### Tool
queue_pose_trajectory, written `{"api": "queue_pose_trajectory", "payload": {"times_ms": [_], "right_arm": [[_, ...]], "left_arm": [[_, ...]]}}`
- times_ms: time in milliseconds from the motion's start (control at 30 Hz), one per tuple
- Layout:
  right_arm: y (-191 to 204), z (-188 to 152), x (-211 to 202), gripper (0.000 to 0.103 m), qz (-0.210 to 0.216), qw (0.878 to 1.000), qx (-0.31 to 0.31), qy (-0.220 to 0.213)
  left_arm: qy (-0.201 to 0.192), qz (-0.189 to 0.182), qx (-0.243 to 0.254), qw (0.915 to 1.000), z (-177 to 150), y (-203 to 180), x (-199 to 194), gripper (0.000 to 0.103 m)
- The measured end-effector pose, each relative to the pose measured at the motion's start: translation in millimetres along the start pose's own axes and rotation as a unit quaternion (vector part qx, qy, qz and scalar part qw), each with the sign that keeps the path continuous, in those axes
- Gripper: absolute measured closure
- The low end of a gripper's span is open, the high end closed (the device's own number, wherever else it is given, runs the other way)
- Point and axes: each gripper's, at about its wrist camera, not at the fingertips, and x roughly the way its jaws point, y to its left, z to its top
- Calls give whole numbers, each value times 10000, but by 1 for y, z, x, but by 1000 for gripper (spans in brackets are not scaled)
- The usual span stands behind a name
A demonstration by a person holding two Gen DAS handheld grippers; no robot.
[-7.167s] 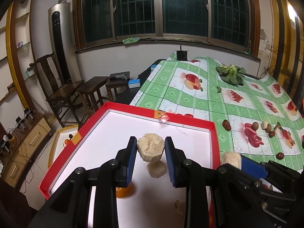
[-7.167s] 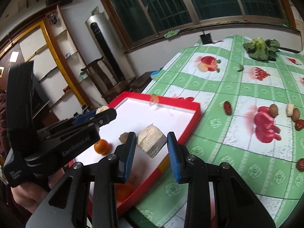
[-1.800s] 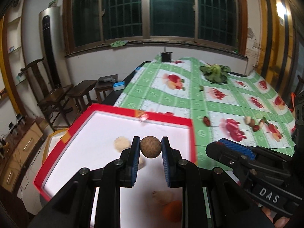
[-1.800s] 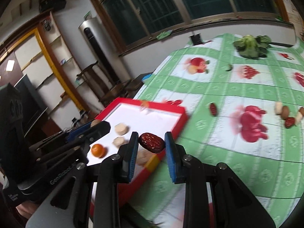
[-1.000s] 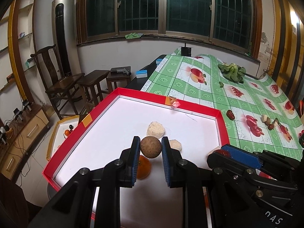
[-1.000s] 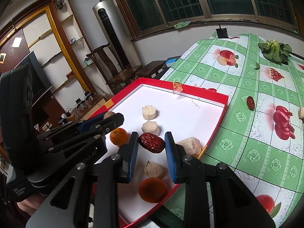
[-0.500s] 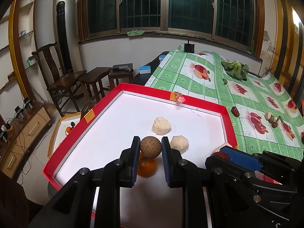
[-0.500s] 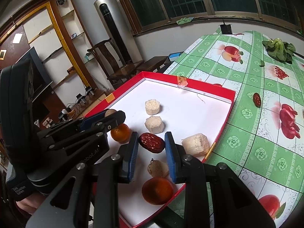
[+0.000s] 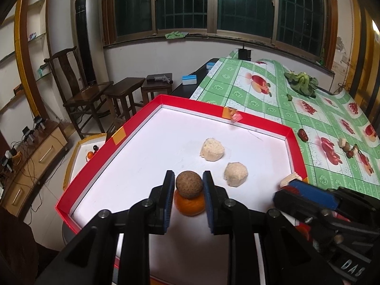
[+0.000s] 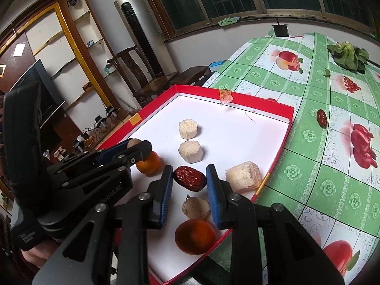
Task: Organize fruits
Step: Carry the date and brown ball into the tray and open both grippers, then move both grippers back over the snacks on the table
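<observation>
My left gripper (image 9: 187, 185) is shut on a round brown fruit (image 9: 189, 184) and holds it over the red-rimmed white tray (image 9: 201, 105), just above an orange (image 9: 190, 205). My right gripper (image 10: 189, 178) is shut on a red date (image 10: 189, 178) above the tray's near right part (image 10: 288, 118). In the tray lie two pale cut cane pieces (image 10: 187, 128) (image 10: 190, 151), a larger cane piece (image 10: 242, 176), a small brown lump (image 10: 195, 207) and two oranges (image 10: 147, 162) (image 10: 194, 236). The left gripper also shows in the right wrist view (image 10: 135, 147).
The green fruit-print tablecloth (image 10: 332, 123) carries a loose red date (image 10: 321, 118), several small fruits (image 9: 348, 147) and a leafy green vegetable (image 10: 348, 55). Wooden chairs and stools (image 9: 95, 95) and a floor tray (image 9: 91, 150) stand left of the table.
Both grippers have come lower and further in over the tray, each still holding its fruit. The brown fruit now hangs right above the orange.
</observation>
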Motion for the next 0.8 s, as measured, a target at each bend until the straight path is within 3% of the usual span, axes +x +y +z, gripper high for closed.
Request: {"api": "queue_pose_trajectory", "payload": {"times_ms": [167, 400, 500, 800], "right_arm": [[-11, 1, -7, 72, -3, 9998, 168, -86], [-18, 1, -10, 72, 162, 9993, 334, -55], [-17, 0, -11, 57, 231, 9992, 311, -39], [-46, 7, -40, 57, -12, 9974, 550, -474]], "left_arm": [[-20, 45, 22, 10000, 0, 0, -2, 63], [-35, 85, 111, 9999, 1, -7, -3, 60], [-64, 132, 133, 9998, 2, -9, -5, 54], [-132, 26, 360, 9993, 3, -27, -12, 49]]}}
